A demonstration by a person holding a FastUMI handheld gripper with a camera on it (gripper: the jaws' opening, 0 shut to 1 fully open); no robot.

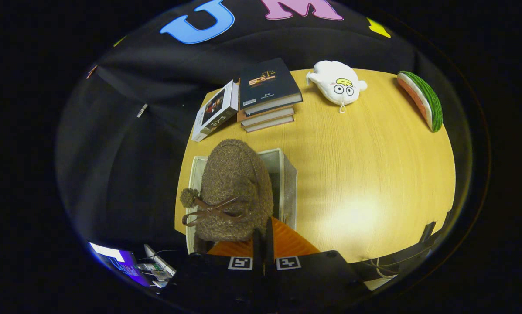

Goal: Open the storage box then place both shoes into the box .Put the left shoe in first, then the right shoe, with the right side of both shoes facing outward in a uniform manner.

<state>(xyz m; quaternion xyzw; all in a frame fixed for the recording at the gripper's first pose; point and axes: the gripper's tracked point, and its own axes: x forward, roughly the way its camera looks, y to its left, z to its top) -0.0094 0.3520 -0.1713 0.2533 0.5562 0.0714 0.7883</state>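
Box [287,174] stands open on the bench [365,174], so you have that step done. Your gripper [263,244] is pinched on the heel of a fuzzy brown shoe [234,187], held over the box. Which shoe you hold is unclear; seating it comes next.

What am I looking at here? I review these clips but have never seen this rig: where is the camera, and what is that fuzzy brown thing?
The camera rides on a hand-held two-finger tool and looks forward along its fingers, which sit close together. The fuzzy brown thing is a shoe with a bow and pompom; the tool seems to grip its near edge and holds it over an open fabric storage box. All this is above a wooden table. Beyond the box lie a stack of books, a boxed item, a white plush toy and a watermelon-slice toy.
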